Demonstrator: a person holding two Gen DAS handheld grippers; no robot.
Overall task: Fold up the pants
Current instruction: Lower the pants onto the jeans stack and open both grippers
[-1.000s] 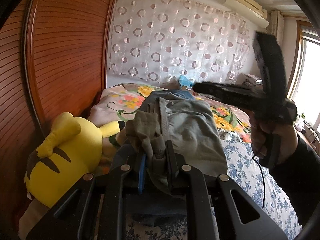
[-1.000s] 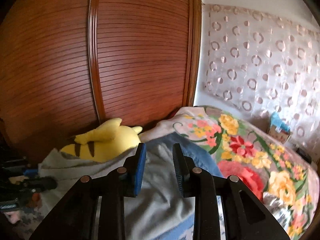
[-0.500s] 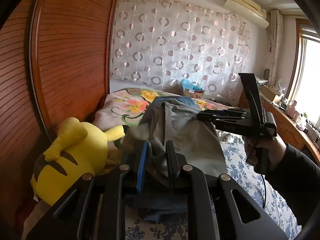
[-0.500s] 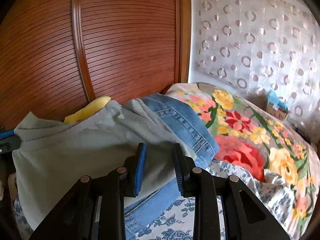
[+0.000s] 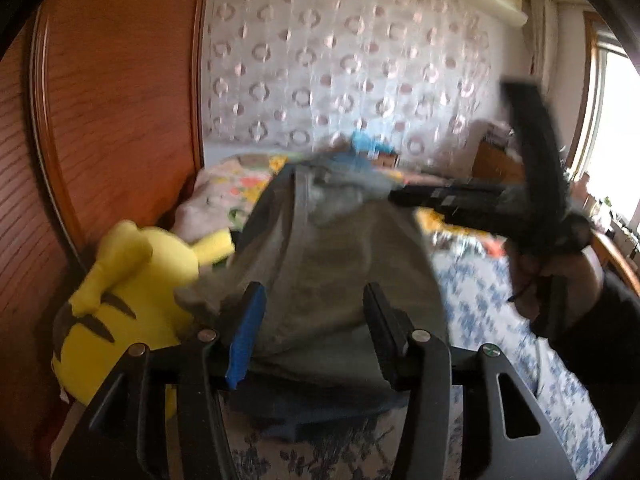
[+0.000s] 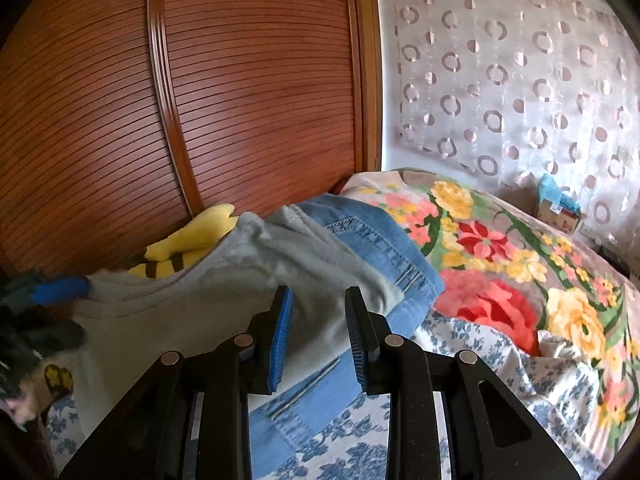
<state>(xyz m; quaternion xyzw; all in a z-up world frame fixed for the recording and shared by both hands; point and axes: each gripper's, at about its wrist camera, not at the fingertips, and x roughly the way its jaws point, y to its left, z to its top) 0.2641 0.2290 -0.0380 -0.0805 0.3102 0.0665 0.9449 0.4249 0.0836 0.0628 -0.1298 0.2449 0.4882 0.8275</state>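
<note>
The grey-green pants [image 5: 332, 256] lie folded on top of blue jeans [image 6: 384, 248] on the bed; they also show in the right wrist view [image 6: 224, 304]. My left gripper [image 5: 310, 320] is open, its jaws wide apart just over the near end of the pants, holding nothing. My right gripper [image 6: 318, 332] is open and empty above the pants' edge. From the left wrist view the right gripper [image 5: 480, 200] hovers at the far right end of the pants, blurred.
A yellow plush toy [image 5: 132, 288] lies left of the pants against the brown slatted wardrobe [image 6: 200, 100]. A floral blanket [image 6: 500, 272] and blue-flowered sheet [image 5: 480, 300] cover the bed. A patterned curtain [image 5: 340, 80] hangs behind.
My left gripper has opened and let go of the pants, which now lie on the jeans. My right gripper has shifted a little over the pants.
</note>
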